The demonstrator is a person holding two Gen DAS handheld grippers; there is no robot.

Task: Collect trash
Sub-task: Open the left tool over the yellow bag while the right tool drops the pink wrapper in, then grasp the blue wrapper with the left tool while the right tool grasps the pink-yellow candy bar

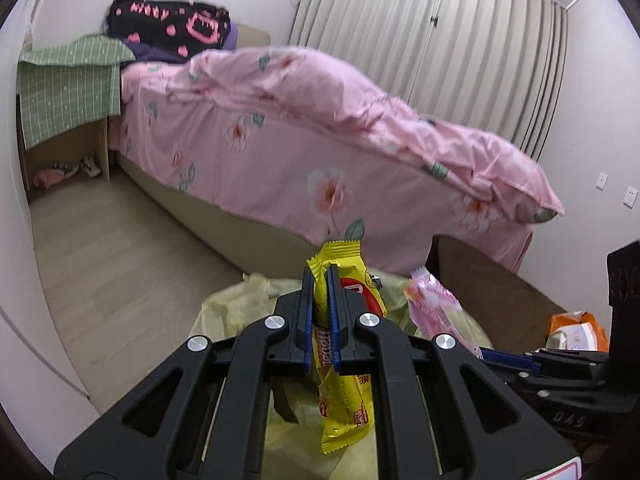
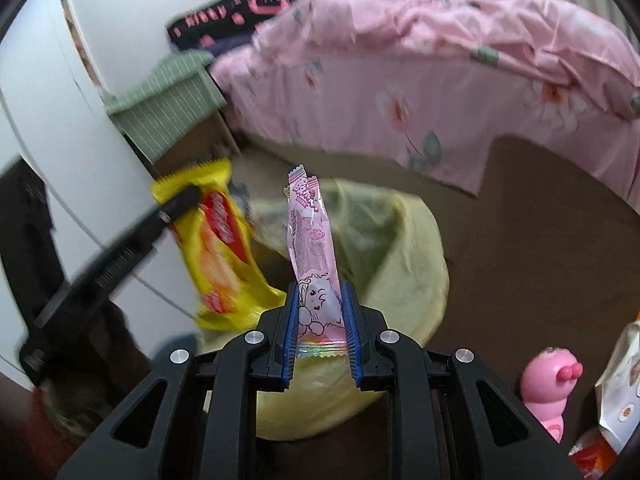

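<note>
My left gripper (image 1: 320, 276) is shut on a yellow snack wrapper (image 1: 344, 412) and holds it above a bin lined with a pale yellow bag (image 1: 232, 308). The wrapper (image 2: 218, 248) and the left gripper's finger (image 2: 176, 204) also show in the right wrist view. My right gripper (image 2: 320, 300) is shut on a pink snack wrapper (image 2: 310, 240), held upright over the same bin's yellow liner (image 2: 412, 264). That pink wrapper (image 1: 436, 304) shows at the right in the left wrist view.
A bed with a pink floral duvet (image 1: 320, 120) stands behind the bin. A bedside stand under green cloth (image 1: 68, 88) is at the far left. A pink toy (image 2: 552, 384) and orange and white packets (image 1: 576, 330) lie on the brown surface (image 2: 540, 248) at the right.
</note>
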